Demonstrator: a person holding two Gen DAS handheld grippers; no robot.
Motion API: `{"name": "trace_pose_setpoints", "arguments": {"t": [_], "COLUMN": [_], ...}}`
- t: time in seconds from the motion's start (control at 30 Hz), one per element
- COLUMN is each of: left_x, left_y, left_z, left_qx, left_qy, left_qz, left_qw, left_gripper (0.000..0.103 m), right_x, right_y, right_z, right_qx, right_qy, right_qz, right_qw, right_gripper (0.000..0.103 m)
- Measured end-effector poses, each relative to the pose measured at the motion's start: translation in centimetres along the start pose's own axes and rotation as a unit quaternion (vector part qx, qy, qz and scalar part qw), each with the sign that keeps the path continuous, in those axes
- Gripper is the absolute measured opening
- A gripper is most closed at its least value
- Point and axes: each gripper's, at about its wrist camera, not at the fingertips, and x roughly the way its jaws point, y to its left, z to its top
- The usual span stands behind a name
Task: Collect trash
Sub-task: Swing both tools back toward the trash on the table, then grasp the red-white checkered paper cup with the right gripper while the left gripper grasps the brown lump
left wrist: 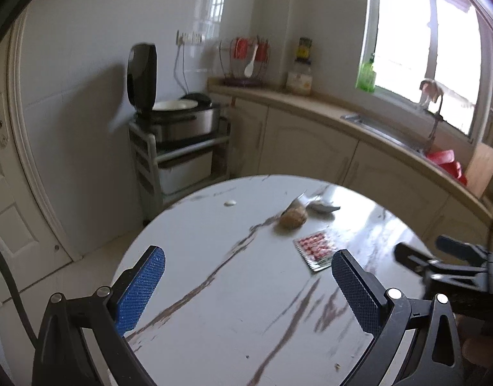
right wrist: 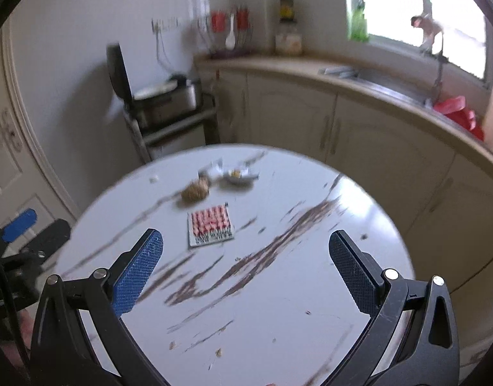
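Observation:
On the round white marble table (left wrist: pixel 214 289) (right wrist: pixel 278 289) lie a red-and-silver pill blister pack (left wrist: pixel 316 250) (right wrist: pixel 211 226), a brown crumpled lump (left wrist: pixel 293 217) (right wrist: pixel 195 191), torn silver wrappers (left wrist: pixel 320 205) (right wrist: pixel 238 174) and a small white scrap (left wrist: pixel 230 203) (right wrist: pixel 154 178). My left gripper (left wrist: pixel 248 265) is open above the table's near side, with the blister pack just left of its right finger. My right gripper (right wrist: pixel 245 252) is open too, the blister pack lying ahead between its fingers. Each gripper shows at the edge of the other's view (left wrist: pixel 445 267) (right wrist: pixel 24 234).
Small crumbs (right wrist: pixel 219 352) dot the table's near part. Behind it run cream cabinets (left wrist: pixel 304 148) with a counter, a sink (left wrist: pixel 381 128) and a red bag (left wrist: pixel 447 160). A rice cooker with raised lid (left wrist: pixel 169 112) sits on a rack at the left wall. A door (left wrist: pixel 5 193) stands far left.

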Motion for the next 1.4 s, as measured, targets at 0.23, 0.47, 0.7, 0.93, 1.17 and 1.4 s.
{"name": "trace_pose_setpoints", "arguments": {"t": [0.23,0.47,0.7,0.93,1.17,1.4], "left_x": [7.6,12.9,16.9,18.8,20.8,25.2], "left_y": [0.4,0.4,-0.1,-1.3,-3.3,-7.1], "left_z": [3.4,5.8,6.8,7.1,7.1,7.6], "left_qx": [-0.002,-0.001,0.003,0.006,0.028,0.063], "left_qy": [0.045,0.061,0.069,0.071,0.078,0.097], "left_qz": [0.022,0.027,0.024,0.029,0.019,-0.01], "left_qw": [0.9987,0.9977,0.9973,0.9971,0.9964,0.9932], "left_gripper": [0.102,0.102,0.102,0.102,0.102,0.102], "right_x": [9.5,14.8,13.7,12.8,13.4,13.1], "right_y": [1.0,3.0,3.6,2.6,0.8,-2.2], "right_z": [0.1,0.1,-0.5,-0.2,0.4,0.9], "right_qx": [-0.024,-0.054,-0.084,-0.103,-0.082,-0.038], "right_qy": [0.091,0.127,0.098,0.091,0.092,0.087], "right_qz": [0.017,0.021,0.026,0.043,0.065,0.075], "right_qw": [0.995,0.99,0.991,0.99,0.99,0.993], "right_gripper": [0.103,0.099,0.088,0.044,0.037,0.037]}}
